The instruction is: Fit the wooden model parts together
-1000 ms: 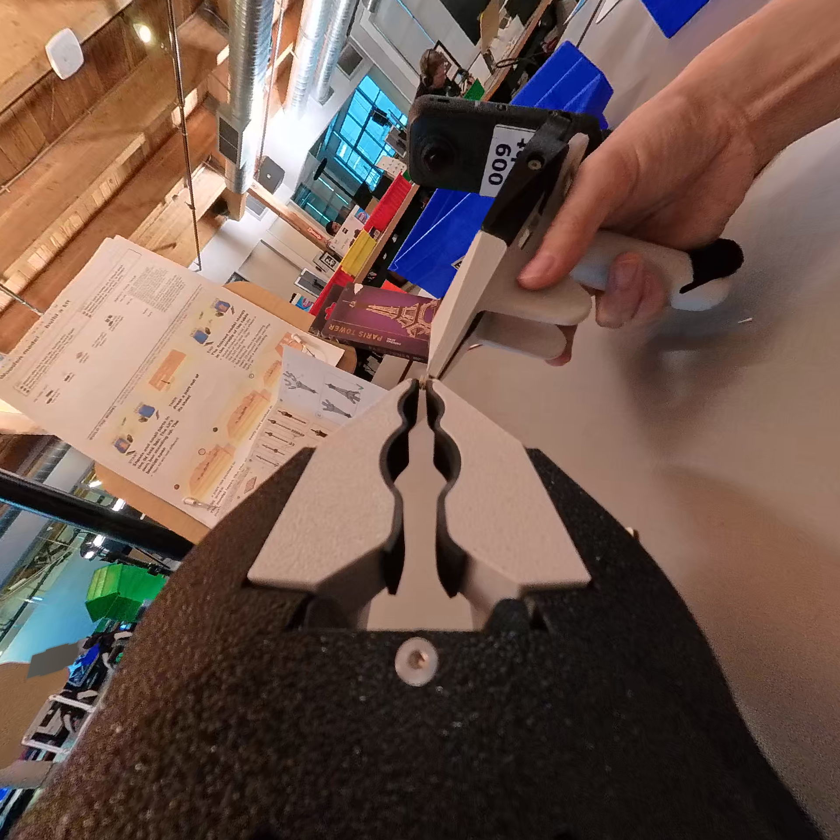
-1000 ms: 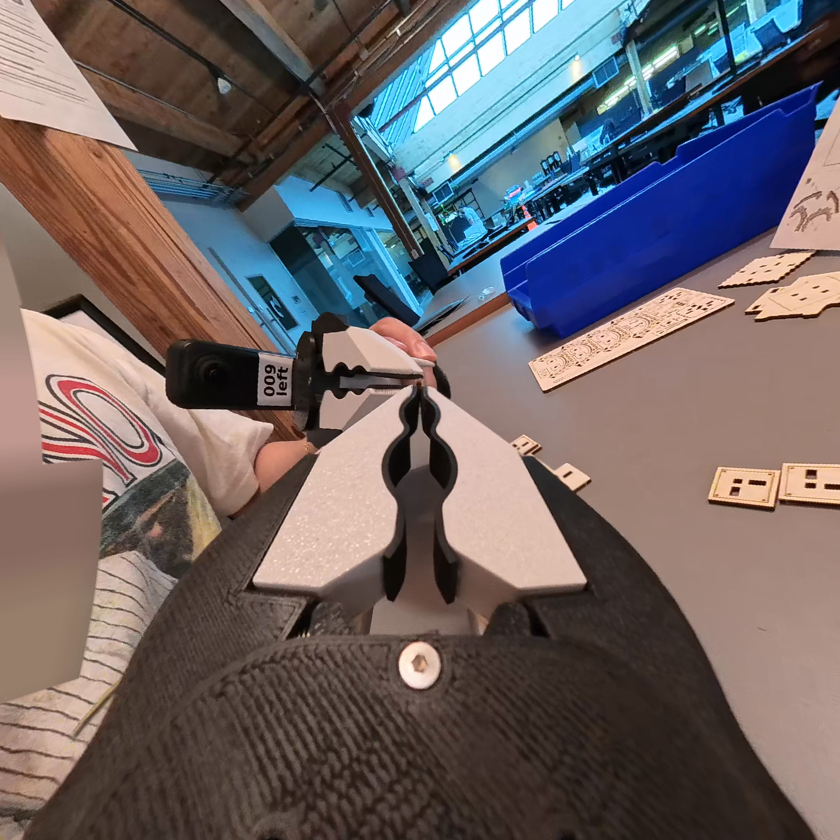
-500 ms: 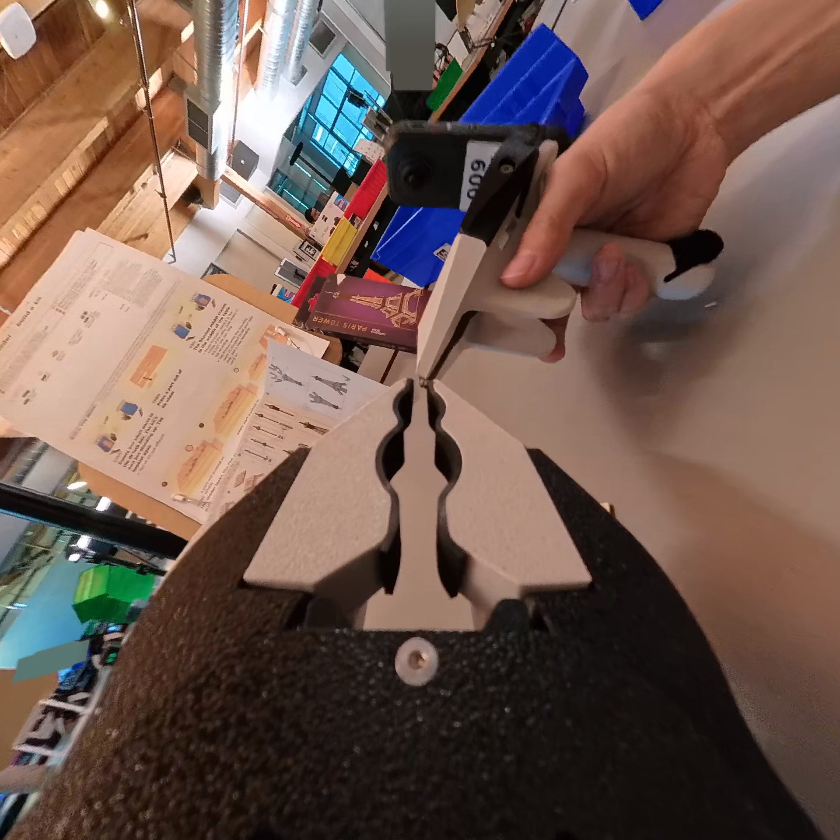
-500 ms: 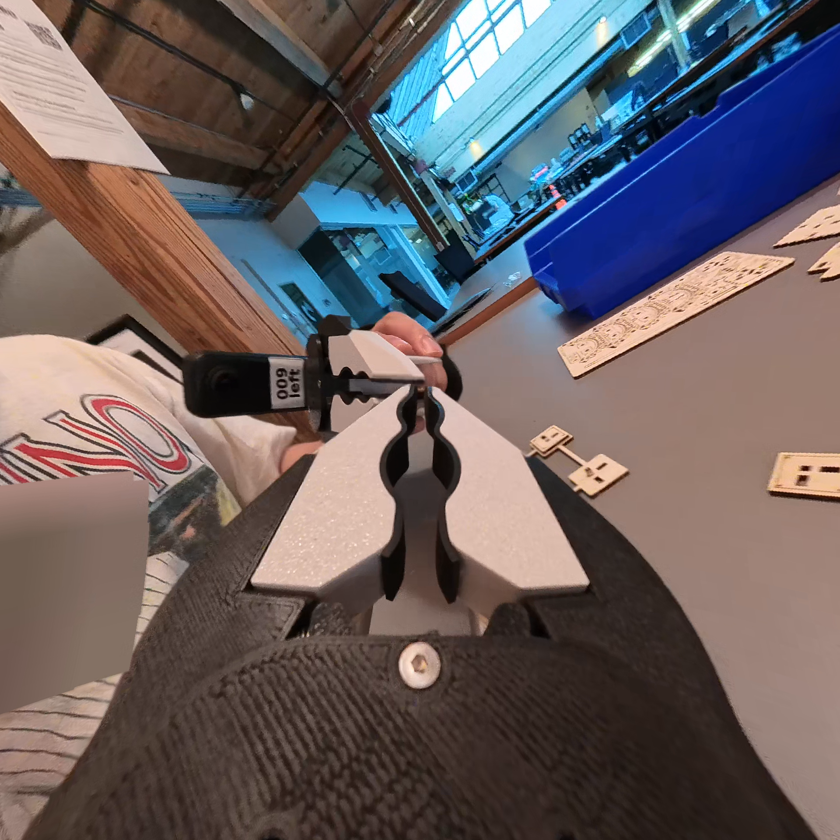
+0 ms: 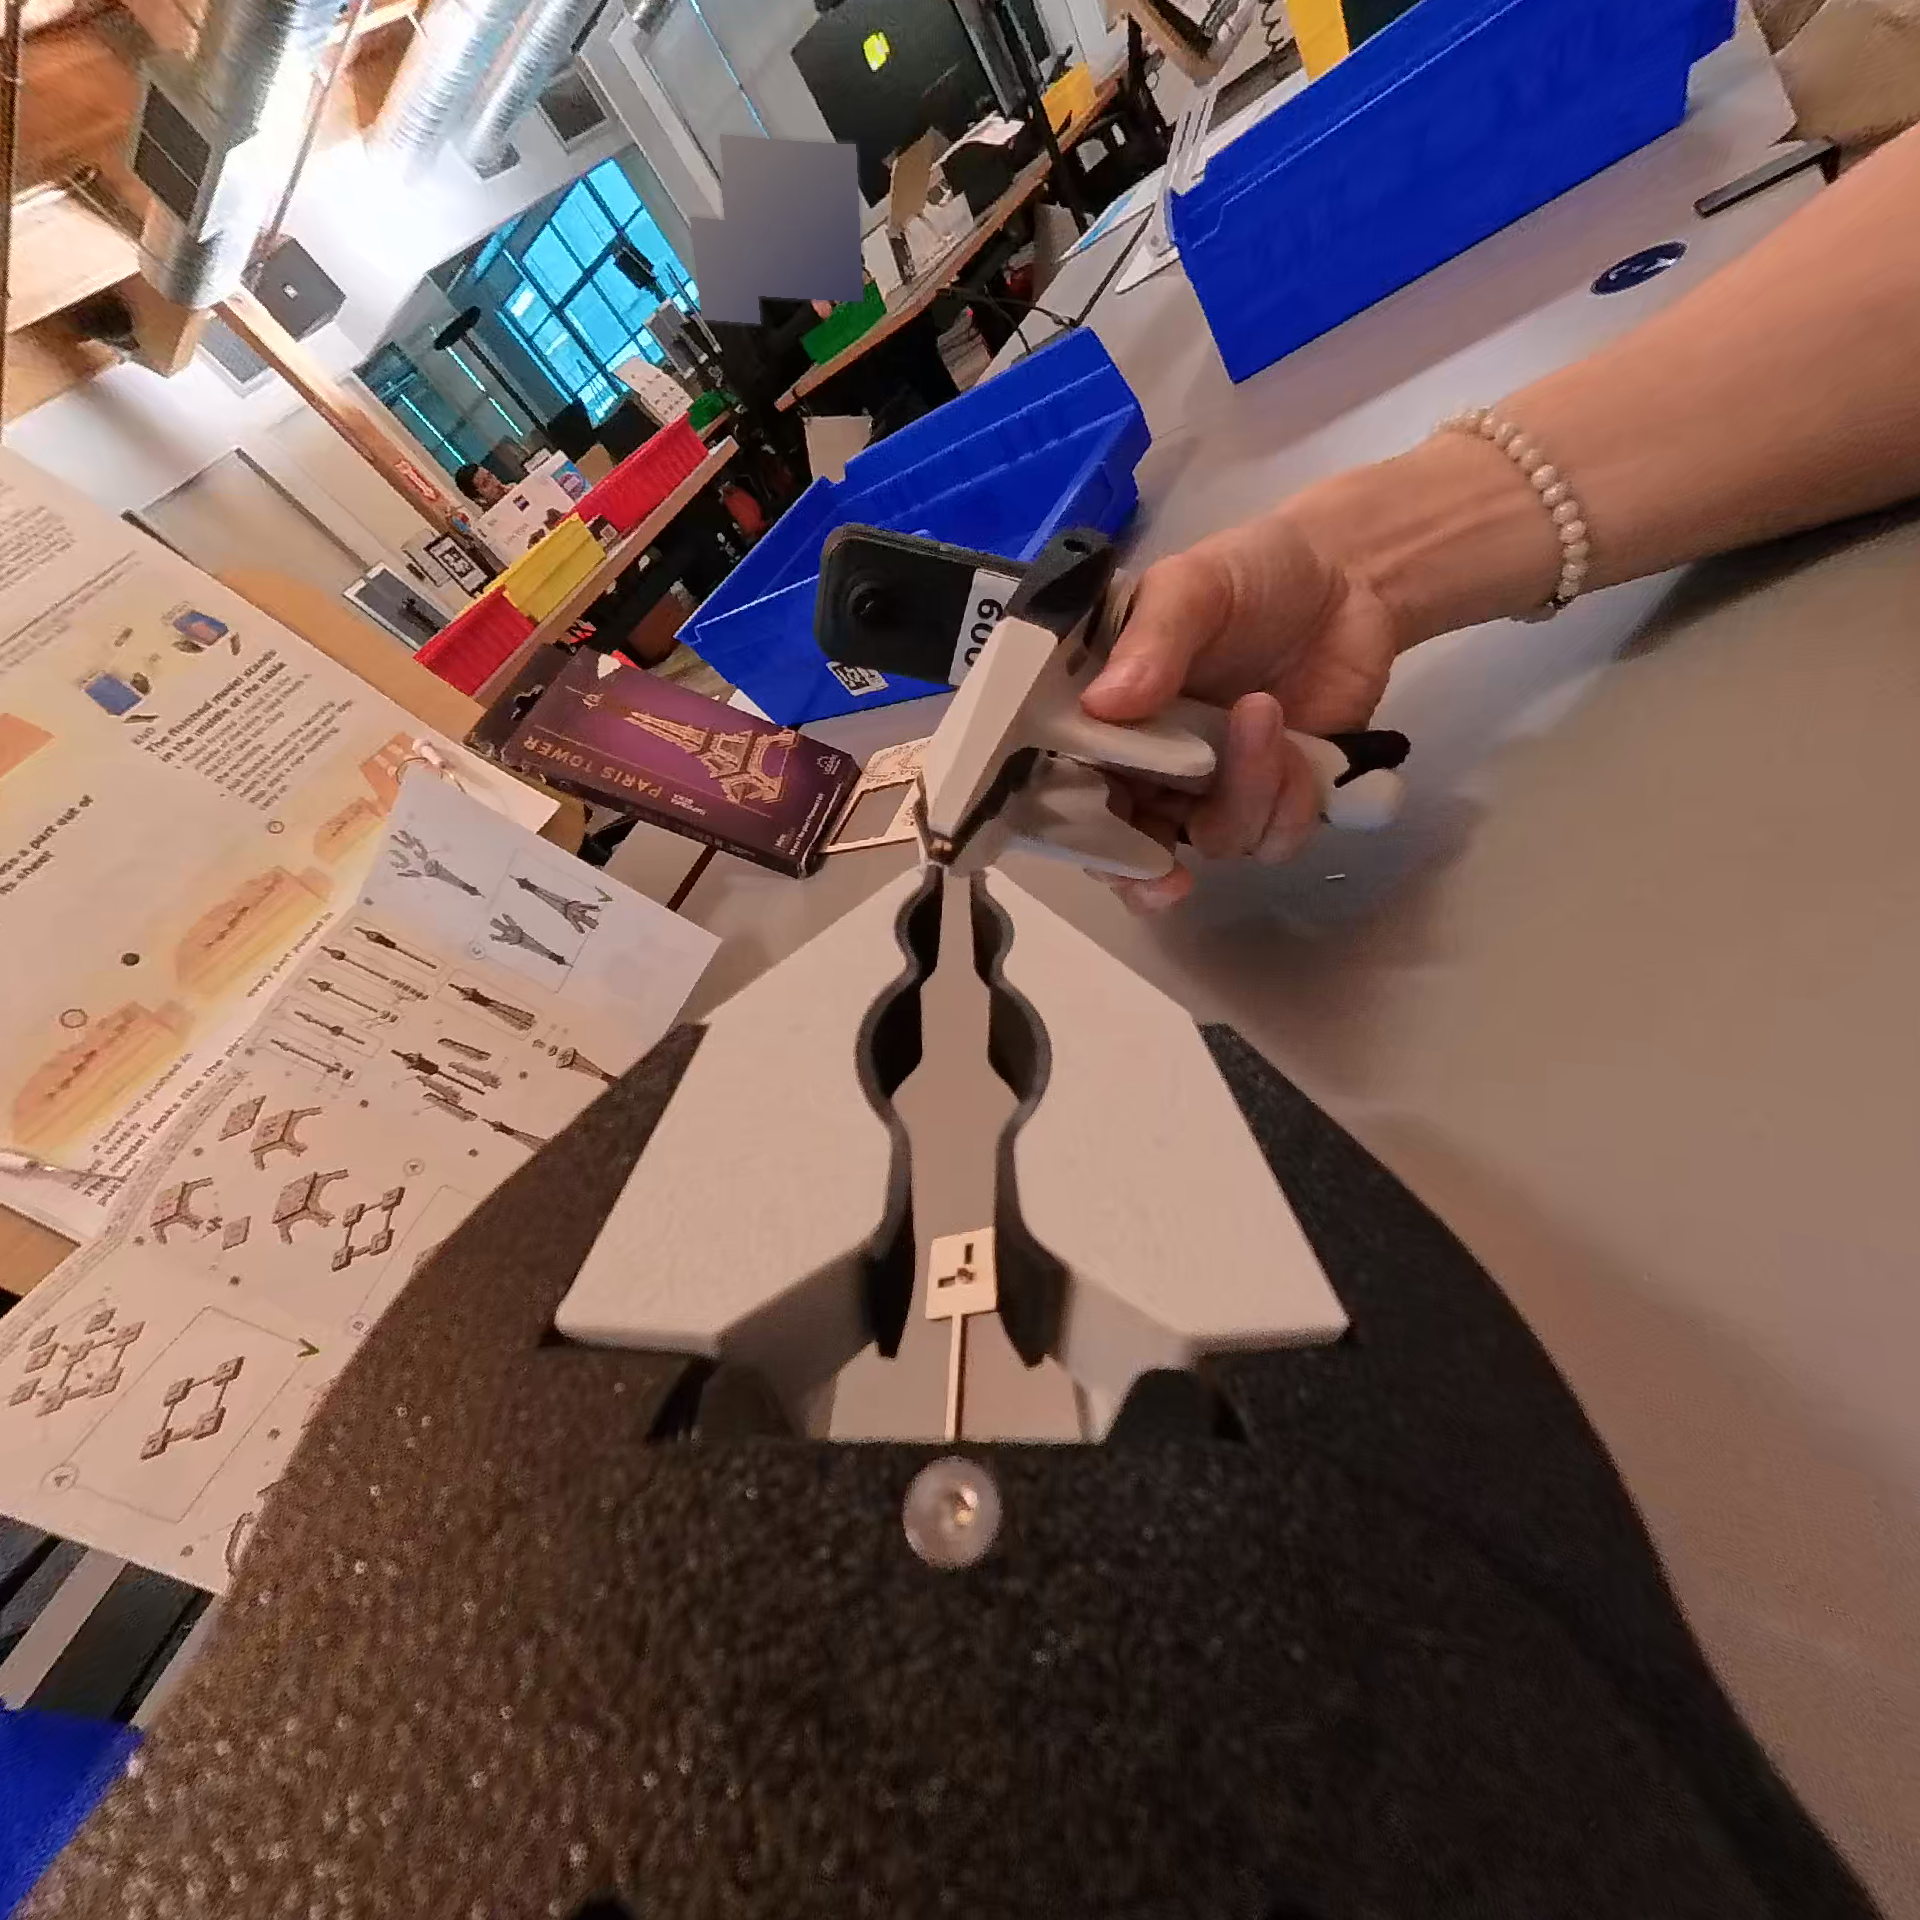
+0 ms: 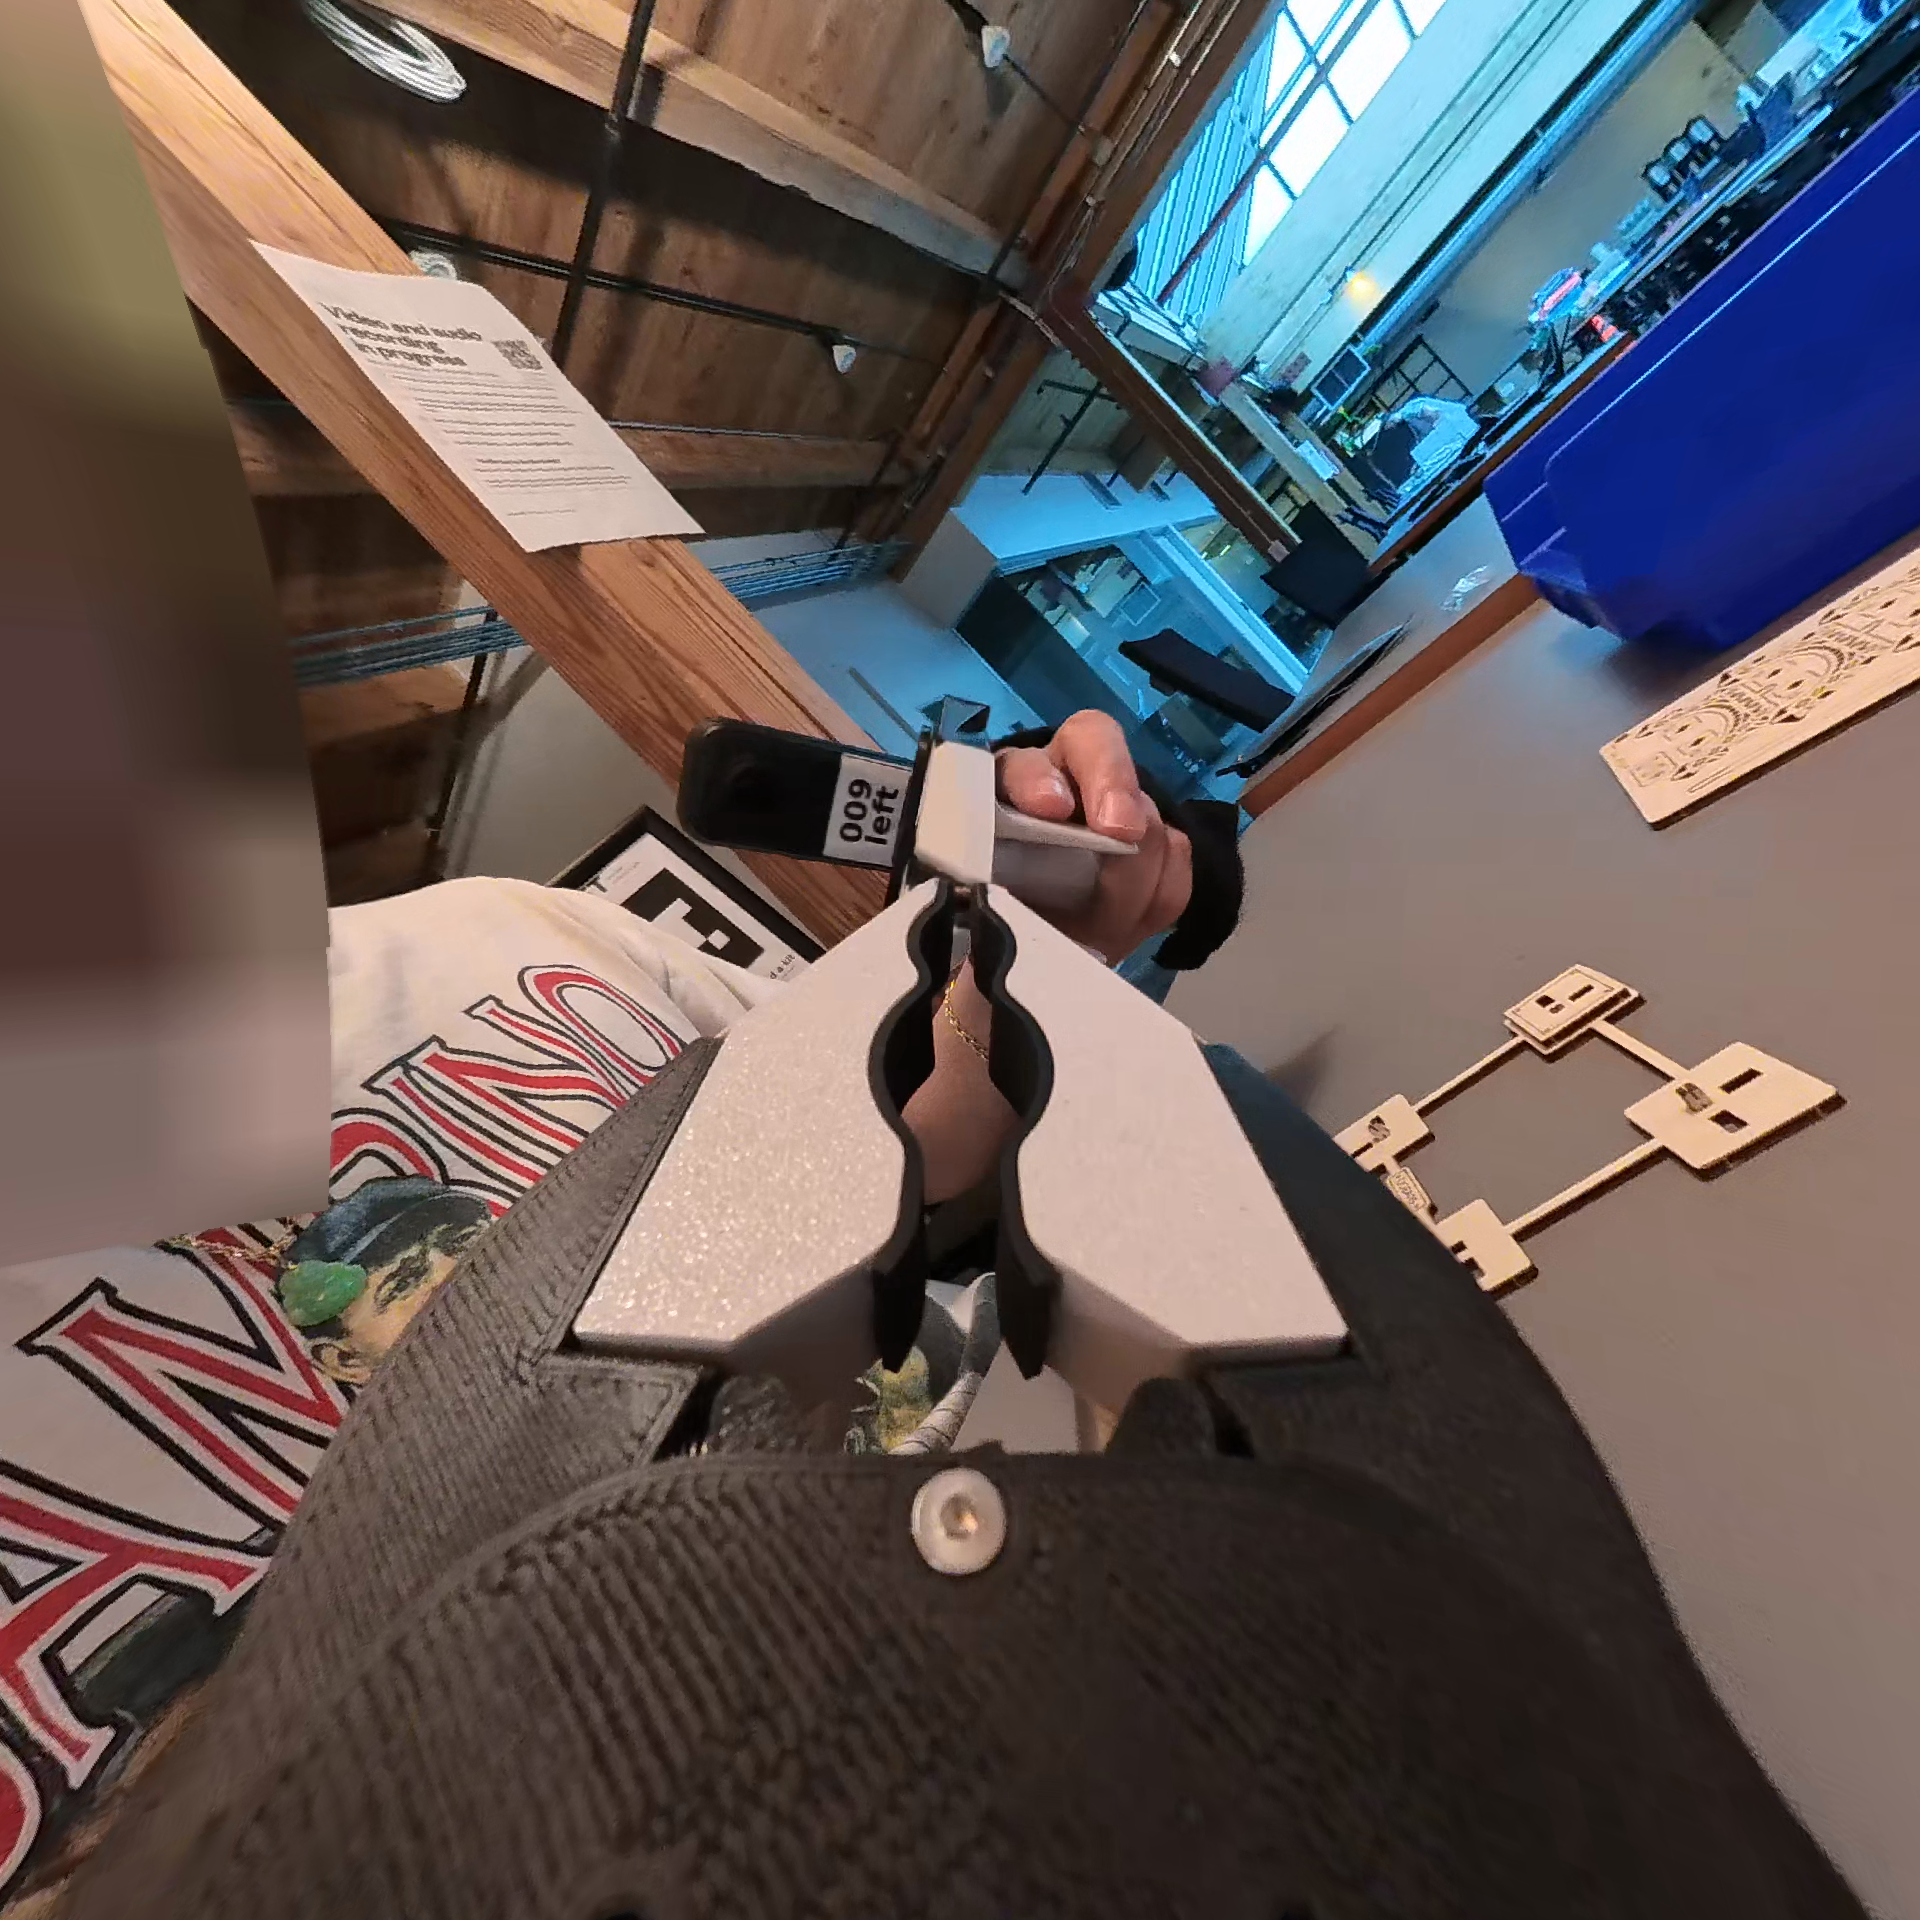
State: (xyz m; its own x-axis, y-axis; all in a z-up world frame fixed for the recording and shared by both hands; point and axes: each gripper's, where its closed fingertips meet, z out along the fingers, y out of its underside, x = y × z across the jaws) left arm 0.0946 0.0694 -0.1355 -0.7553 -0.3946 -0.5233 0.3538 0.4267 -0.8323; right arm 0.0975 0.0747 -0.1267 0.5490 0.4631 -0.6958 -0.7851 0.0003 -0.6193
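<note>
My two grippers meet tip to tip above the grey table (image 5: 1558,1143). In the left wrist view my left gripper (image 5: 943,883) is shut, its tips against those of the right gripper (image 5: 940,847), which is shut on a tiny brown wooden piece (image 5: 939,849). In the right wrist view my right gripper (image 6: 951,896) faces the left gripper (image 6: 954,873), and the piece is hidden. A wooden frame of square tabs joined by thin sticks (image 6: 1590,1112) lies flat on the table to the right. One of its tabs (image 5: 961,1283) shows through the gap between my left fingers.
A flat wooden parts sheet (image 6: 1766,707) and blue bins (image 6: 1714,499) are at the far right. Instruction sheets (image 5: 343,1143) and the purple kit box (image 5: 675,769) lie to the left, with blue bins (image 5: 935,540) behind. A person's torso (image 6: 416,1143) is close on the left. My left and right fingertips are right by each other.
Both grippers have stayed shut and tip to tip while tilting. The views have swung, and the wooden frame on the table now shows below and beside them.
</note>
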